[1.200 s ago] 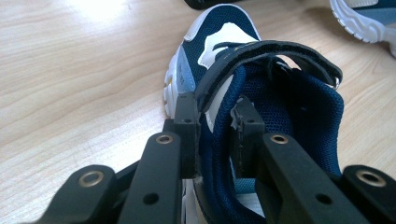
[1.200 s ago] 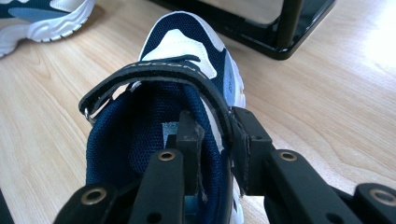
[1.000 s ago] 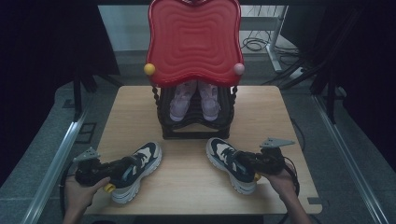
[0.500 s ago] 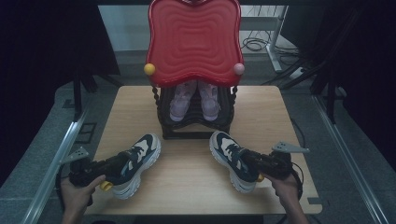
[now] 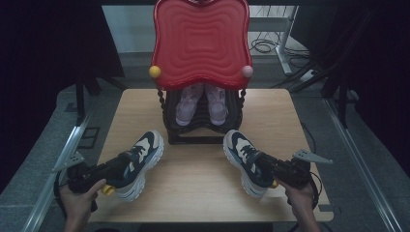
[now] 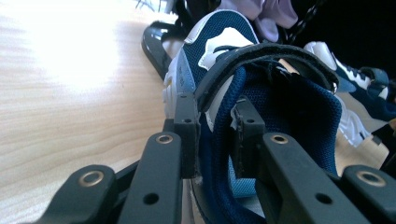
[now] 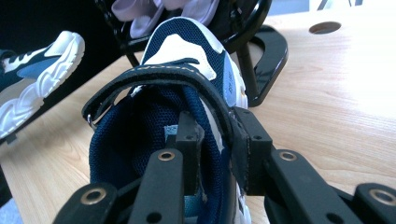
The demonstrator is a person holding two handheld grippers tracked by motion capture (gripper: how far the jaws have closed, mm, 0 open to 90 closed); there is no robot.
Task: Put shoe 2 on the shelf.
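both navy sneakers now sit nearer the black rack (image 5: 200, 137) than half a second ago. the left sneaker (image 5: 138, 162) lies on the table (image 5: 193, 188), toe aimed forward and rightward; the right sneaker (image 5: 246, 159) aims forward and leftward. the left gripper (image 6: 212, 133) pinches its shoe's collar wall, the right gripper (image 7: 217, 147) likewise.

Rack (image 5: 200, 133): I see it at the table's (image 5: 203, 193) back centre.
Shoes: left shoe (image 5: 138, 162) front-left of it, right shoe (image 5: 246, 162) front-right.
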